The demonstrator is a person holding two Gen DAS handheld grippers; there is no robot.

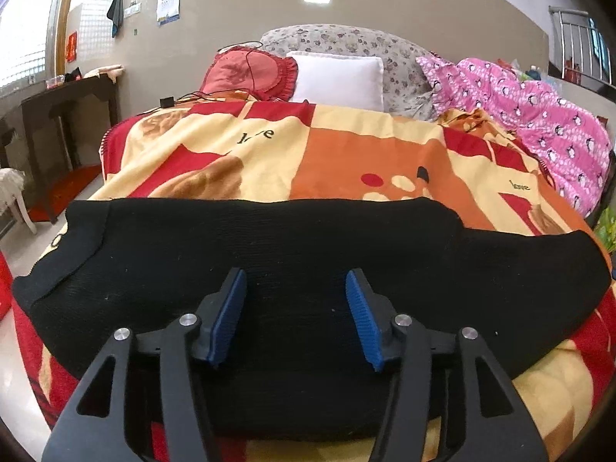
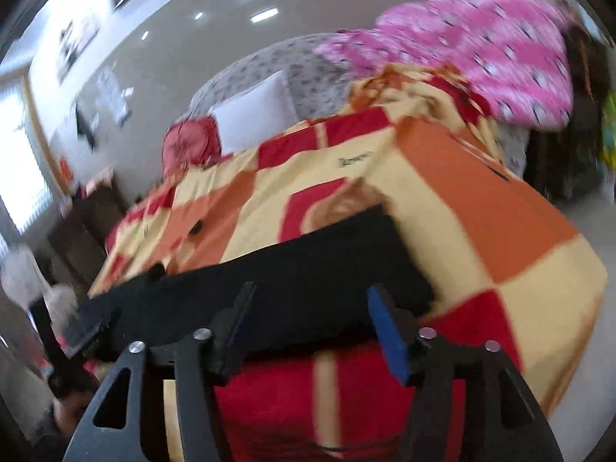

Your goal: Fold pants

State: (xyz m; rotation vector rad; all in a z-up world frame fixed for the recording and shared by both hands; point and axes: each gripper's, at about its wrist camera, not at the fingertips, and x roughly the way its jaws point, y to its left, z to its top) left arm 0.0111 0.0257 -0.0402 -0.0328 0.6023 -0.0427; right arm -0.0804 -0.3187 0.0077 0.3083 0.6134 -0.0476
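Black pants (image 1: 308, 238) lie flat in a long band across the near end of the bed, on a red, orange and cream blanket (image 1: 346, 154). My left gripper (image 1: 296, 275) hovers over the middle of the band, open, its blue pads (image 1: 231, 308) apart with no cloth pinched between them. In the blurred right wrist view the pants (image 2: 308, 269) end at a squared edge on the right. My right gripper (image 2: 312, 288) stands open at their near edge, nothing between its fingers. Whether either gripper touches the cloth I cannot tell.
A red cushion (image 1: 250, 73), a white pillow (image 1: 338, 81) and a pink quilt (image 1: 531, 115) lie at the bed's far end. A cable with a small black box (image 1: 167, 102) rests near the cushion. A dark wooden table (image 1: 69, 115) and a white stool (image 1: 11, 192) stand left.
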